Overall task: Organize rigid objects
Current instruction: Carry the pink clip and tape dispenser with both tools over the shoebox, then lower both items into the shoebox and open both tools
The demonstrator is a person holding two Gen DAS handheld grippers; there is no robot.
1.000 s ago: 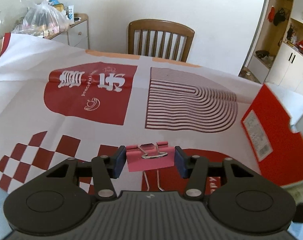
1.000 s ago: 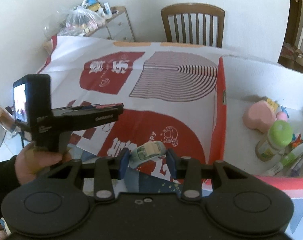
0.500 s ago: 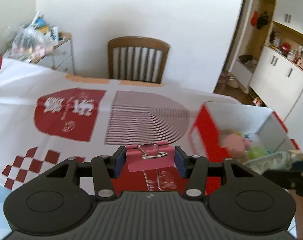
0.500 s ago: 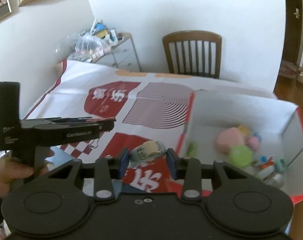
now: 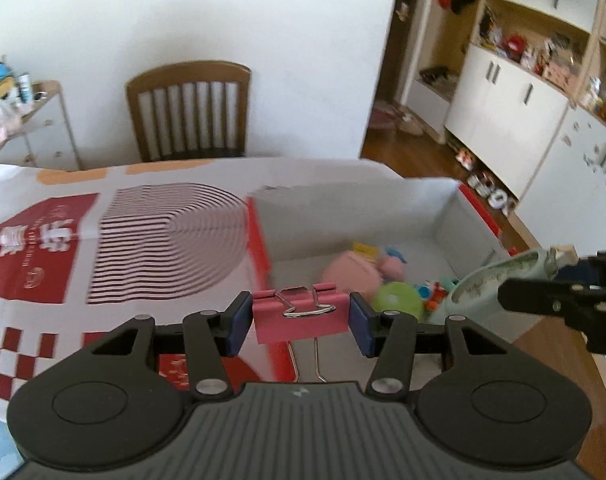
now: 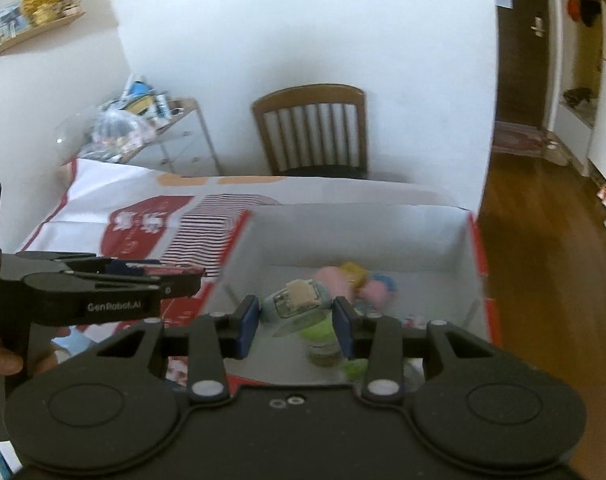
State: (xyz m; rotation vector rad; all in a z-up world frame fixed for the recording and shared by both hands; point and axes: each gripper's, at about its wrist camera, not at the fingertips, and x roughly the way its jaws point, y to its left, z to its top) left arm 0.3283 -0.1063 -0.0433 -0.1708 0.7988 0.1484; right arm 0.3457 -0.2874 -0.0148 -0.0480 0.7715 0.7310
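Pinching a pink clip [image 5: 301,315], the left gripper [image 5: 301,320] hangs by the box's [image 5: 443,200] near edge. The right gripper [image 6: 296,322] clamps a toy car [image 6: 297,307] above the toys in the box.

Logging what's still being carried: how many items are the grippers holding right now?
2: a pink binder clip in the left gripper, a toy car in the right gripper.

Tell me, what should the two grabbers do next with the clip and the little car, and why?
Probably carry both a bit further over the box, then let go. The left gripper grips the pink binder clip near the box's edge; the right gripper holds the toy car above the toys inside.
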